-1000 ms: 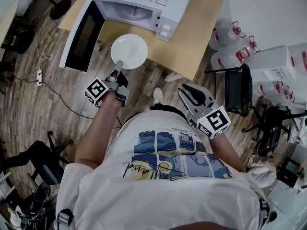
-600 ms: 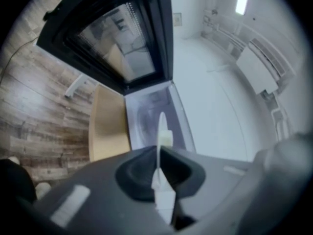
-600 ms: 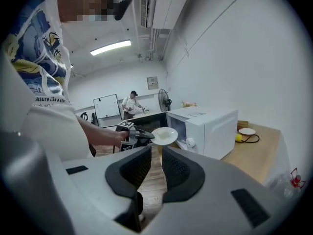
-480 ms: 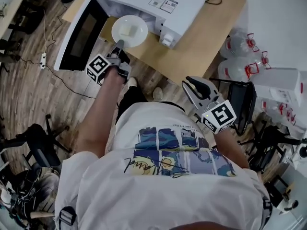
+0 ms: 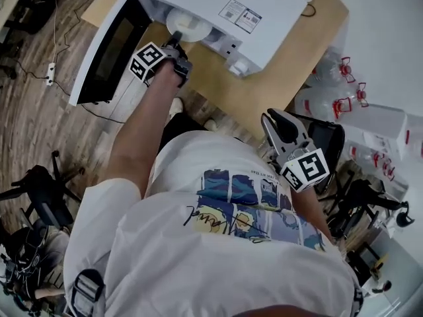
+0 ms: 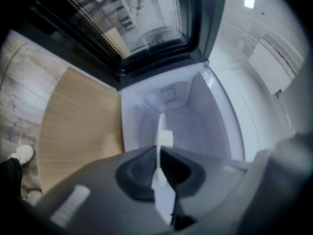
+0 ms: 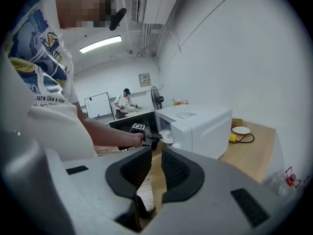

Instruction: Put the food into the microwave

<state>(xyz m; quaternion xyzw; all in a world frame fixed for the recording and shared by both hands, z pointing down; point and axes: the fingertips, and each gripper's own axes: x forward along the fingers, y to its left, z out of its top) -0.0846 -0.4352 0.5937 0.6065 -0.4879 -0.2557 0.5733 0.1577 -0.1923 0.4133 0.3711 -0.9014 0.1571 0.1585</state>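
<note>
A wooden table [image 5: 284, 65] carries a white microwave [image 5: 225, 5] straight ahead of the left gripper [image 5: 175, 41], with its dark-windowed door [image 5: 109, 48] swung wide open to that gripper's left. The left gripper's jaws are clamped on the near rim of a white plate [image 5: 188, 26]. The plate reaches forward from the tips and sits at the mouth of the oven cavity, partly under the microwave's top edge. In the left gripper view the plate shows edge-on between the jaws, with a pale block of food [image 6: 166, 138] on it just beyond the tips. The right gripper [image 5: 277, 121] hangs well back from the microwave, off the table's near edge beside the person's body. Its jaws stand a narrow gap apart with nothing between them.
</note>
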